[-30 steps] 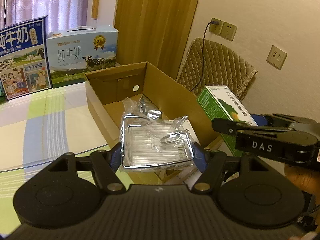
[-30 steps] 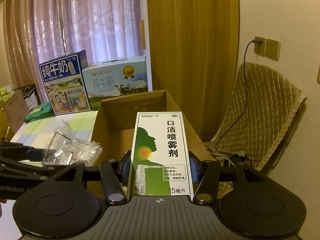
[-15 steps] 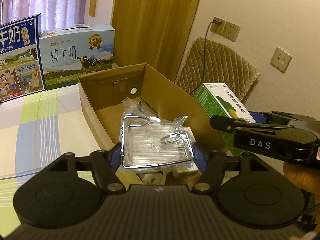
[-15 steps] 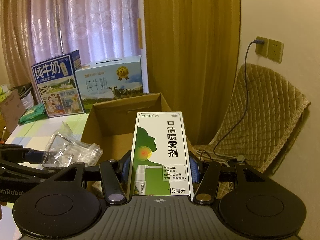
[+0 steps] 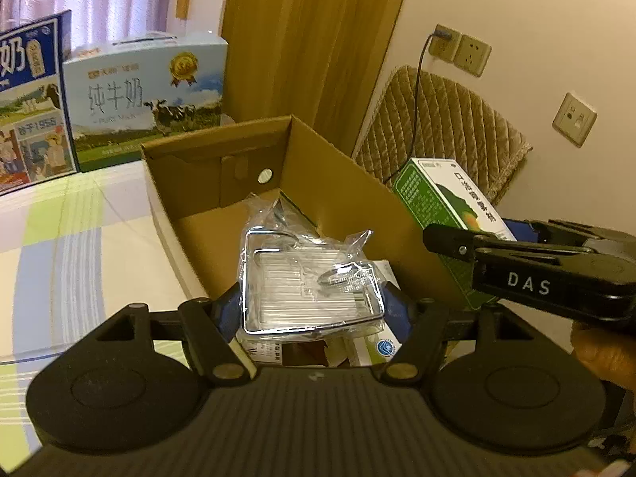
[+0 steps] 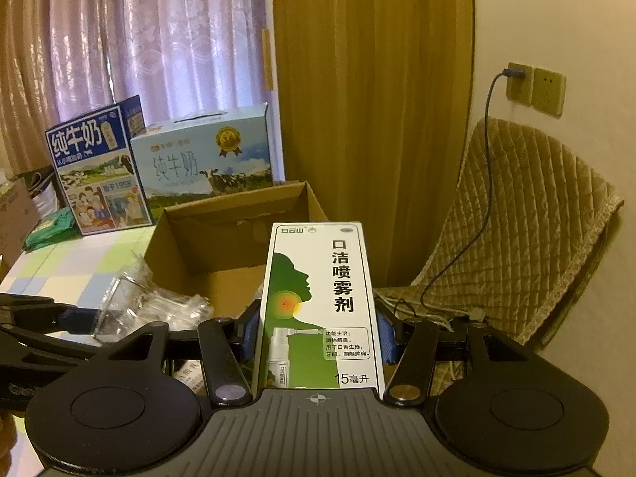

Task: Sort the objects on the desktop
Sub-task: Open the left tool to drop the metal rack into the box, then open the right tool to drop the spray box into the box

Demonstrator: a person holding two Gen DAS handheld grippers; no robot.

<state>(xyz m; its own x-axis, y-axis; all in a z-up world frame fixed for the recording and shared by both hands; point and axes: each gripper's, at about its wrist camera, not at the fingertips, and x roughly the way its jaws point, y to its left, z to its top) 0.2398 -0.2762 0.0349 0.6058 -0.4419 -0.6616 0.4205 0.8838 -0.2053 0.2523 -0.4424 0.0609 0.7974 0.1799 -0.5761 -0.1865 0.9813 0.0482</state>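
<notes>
Cardboard box (image 5: 338,183) lies just ahead and below — left gripper (image 5: 314,302), clamping the bagged wire rack (image 5: 310,286), hangs over its near end; right gripper (image 6: 318,334), clamping the upright spray carton (image 6: 318,302), sits beside its right wall.

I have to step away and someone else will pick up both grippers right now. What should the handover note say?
Left gripper: shut on the bagged wire rack, held above the open cardboard box.
Right gripper: shut on the green-and-white spray box, held upright near the cardboard box's right side.
Done: a few small packages already lie on the box floor.
Left: neither held item is released yet. Probably lower each into the box and open the jaws, then check the checked tablecloth for anything unsorted.
</notes>
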